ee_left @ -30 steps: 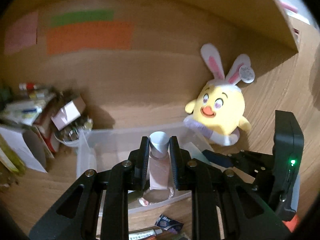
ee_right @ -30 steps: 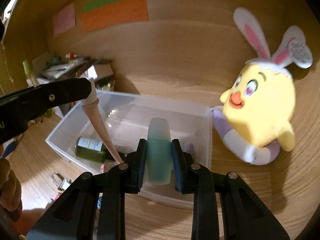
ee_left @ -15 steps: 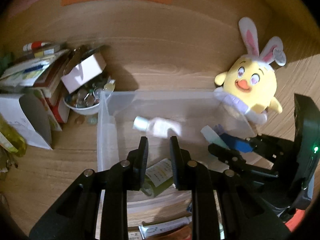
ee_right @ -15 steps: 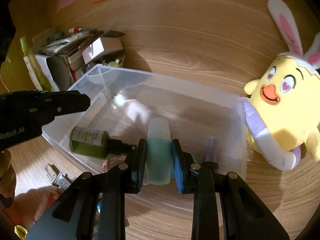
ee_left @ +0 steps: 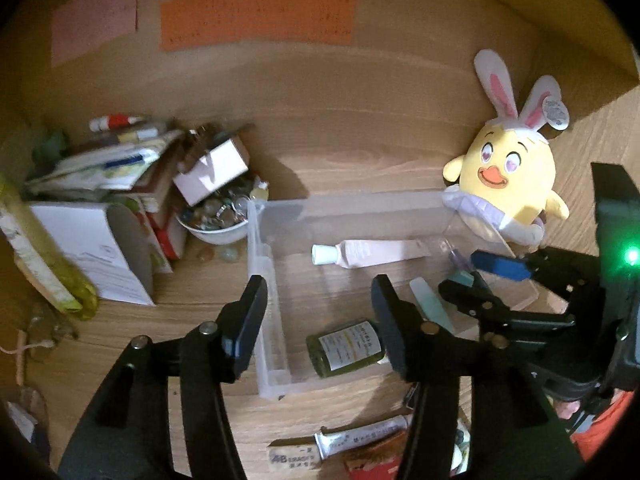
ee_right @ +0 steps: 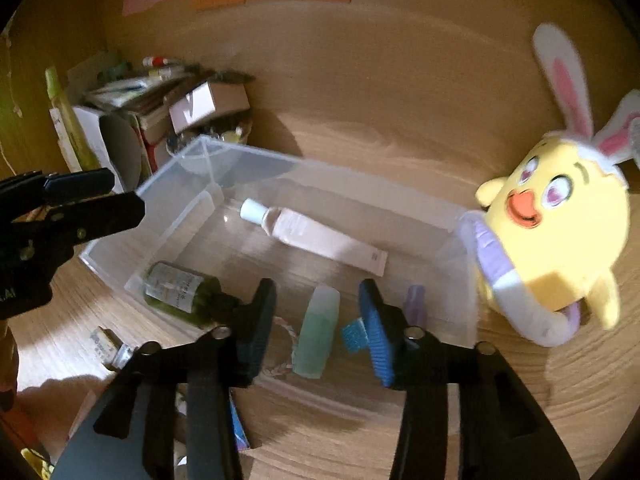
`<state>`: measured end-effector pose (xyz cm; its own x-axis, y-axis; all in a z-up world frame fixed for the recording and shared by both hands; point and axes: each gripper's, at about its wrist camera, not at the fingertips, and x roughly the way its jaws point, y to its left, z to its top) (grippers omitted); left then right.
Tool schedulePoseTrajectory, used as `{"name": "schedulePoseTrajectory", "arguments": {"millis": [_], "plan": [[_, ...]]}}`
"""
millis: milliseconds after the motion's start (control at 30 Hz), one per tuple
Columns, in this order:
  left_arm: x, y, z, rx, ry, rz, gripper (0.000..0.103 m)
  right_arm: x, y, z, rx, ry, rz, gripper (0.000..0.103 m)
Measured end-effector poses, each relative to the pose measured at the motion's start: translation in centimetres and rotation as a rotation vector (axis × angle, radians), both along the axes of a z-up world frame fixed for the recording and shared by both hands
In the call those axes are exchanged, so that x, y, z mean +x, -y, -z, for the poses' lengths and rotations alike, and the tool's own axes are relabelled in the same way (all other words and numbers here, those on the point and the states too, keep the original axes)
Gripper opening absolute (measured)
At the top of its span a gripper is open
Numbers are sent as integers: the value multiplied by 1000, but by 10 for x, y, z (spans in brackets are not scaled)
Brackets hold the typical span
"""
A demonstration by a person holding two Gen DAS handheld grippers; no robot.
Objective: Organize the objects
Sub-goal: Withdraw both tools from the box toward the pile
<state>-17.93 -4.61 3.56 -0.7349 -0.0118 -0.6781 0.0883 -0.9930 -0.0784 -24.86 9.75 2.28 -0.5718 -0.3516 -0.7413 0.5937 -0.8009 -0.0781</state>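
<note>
A clear plastic bin (ee_left: 256,248) (ee_right: 172,184) stands on the wooden desk. In it lie a pink tube (ee_left: 372,253) (ee_right: 316,238) with a white cap, a green bottle (ee_left: 348,348) (ee_right: 176,292), a teal tube (ee_left: 432,310) (ee_right: 318,332) and a small purple item (ee_right: 414,304). My left gripper (ee_left: 320,300) (ee_right: 120,196) hovers over the bin's left half, its jaws opening with nothing between them. My right gripper (ee_right: 318,300) (ee_left: 476,280) is above the bin's near right; its jaws are opening. The teal tube lies loose between its fingers, and neither pad presses on it.
A yellow bunny-eared plush (ee_left: 508,184) (ee_right: 552,232) leans at the bin's right end. Left of the bin are a bowl of small items (ee_left: 216,220), stacked boxes and a white carton (ee_left: 100,256). Loose tubes (ee_left: 360,440) lie at the desk front. Paper notes (ee_left: 256,20) hang on the back wall.
Both grippers have let go: the pink tube fell from the left jaws and now lies in the bin. The teal tube dropped free of the right pads. Both jaws widened.
</note>
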Motion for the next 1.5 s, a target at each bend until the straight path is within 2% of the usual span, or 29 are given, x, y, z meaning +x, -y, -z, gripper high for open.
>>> {"name": "schedulePoseTrajectory", "arguments": {"millis": [33, 167, 267, 467, 767, 967, 1200, 1333, 1400, 1500], "plan": [[3, -1, -3, -8, -8, -1, 61, 3, -1, -4, -4, -13, 2, 47], [22, -6, -16, -53, -60, -16, 78, 22, -10, -22, -33, -70, 14, 67], [38, -11, -24, -85, -94, -17, 90, 39, -20, -33, -54, -112, 25, 77], [71, -17, -26, -104, -118, -22, 99, 75, -42, -45, -99, -137, 32, 84], [112, -14, 5, -77, -63, -40, 99, 120, -72, -18, -123, -102, 65, 85], [133, -6, 39, -22, 8, -58, 99, 137, -87, 23, -136, 28, 106, 85], [153, -5, 72, -1, 72, -78, 98, 146, -91, 64, -132, 143, 140, 85], [155, -9, 81, 11, 98, -62, 82, 148, -85, 69, -153, 168, 138, 85], [155, -12, 85, 20, 110, -50, 78, 149, -79, 71, -135, 165, 131, 84], [154, -16, 93, 22, 131, -38, 65, 152, -74, 71, -116, 147, 116, 83]]}}
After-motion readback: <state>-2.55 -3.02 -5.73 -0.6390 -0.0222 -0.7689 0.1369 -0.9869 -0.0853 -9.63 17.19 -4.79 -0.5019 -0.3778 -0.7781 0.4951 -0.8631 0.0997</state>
